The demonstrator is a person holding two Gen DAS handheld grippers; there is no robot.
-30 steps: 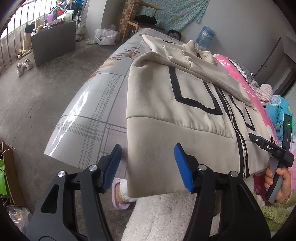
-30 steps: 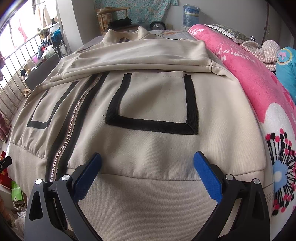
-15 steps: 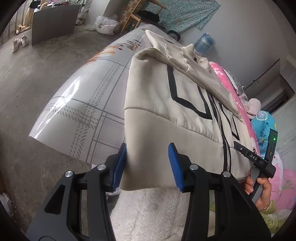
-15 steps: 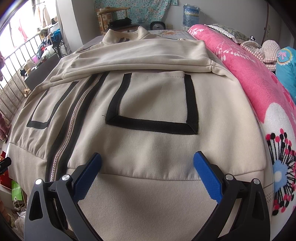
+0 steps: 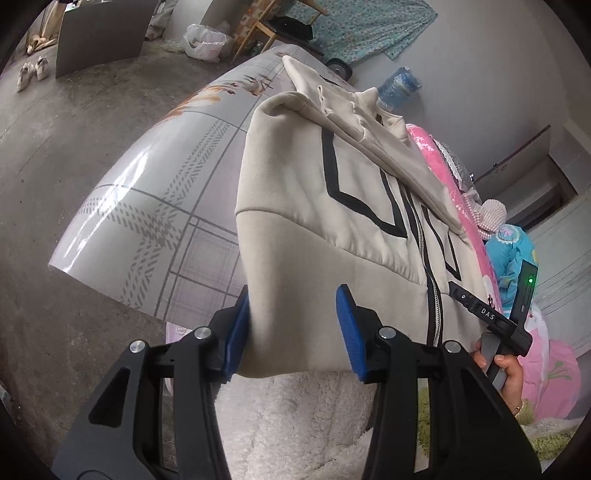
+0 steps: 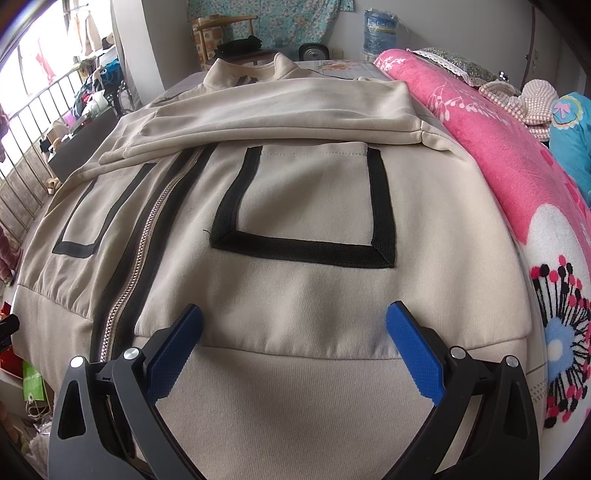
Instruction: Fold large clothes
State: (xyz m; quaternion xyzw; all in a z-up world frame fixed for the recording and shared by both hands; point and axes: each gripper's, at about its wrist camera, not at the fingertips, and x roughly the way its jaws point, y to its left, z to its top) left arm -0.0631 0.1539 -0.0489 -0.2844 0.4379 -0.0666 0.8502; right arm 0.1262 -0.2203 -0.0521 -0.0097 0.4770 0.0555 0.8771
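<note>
A beige zip-up jacket [image 6: 306, 206] with black trim and square pocket outlines lies face up on the bed, sleeves folded across the chest. In the left wrist view the jacket [image 5: 317, 206] hangs its waistband over the bed's near edge. My left gripper [image 5: 291, 328] is open with the waistband's left corner between its blue pads, the left pad [image 5: 236, 332] touching the cloth. My right gripper [image 6: 291, 347] is open just above the waistband on the jacket's right half; it also shows in the left wrist view [image 5: 491, 321], held by a hand.
A glossy grey patterned bed sheet [image 5: 147, 206] lies left of the jacket. A pink blanket [image 6: 509, 177] runs along the right side. A white fleecy rug [image 5: 303, 417] lies below the bed edge. Railing and clutter [image 6: 44, 140] stand far left, a water bottle [image 6: 380, 33] at the back.
My left gripper has moved forward onto the waistband corner and its jaws have narrowed around the cloth. The right gripper has stayed in place, open.
</note>
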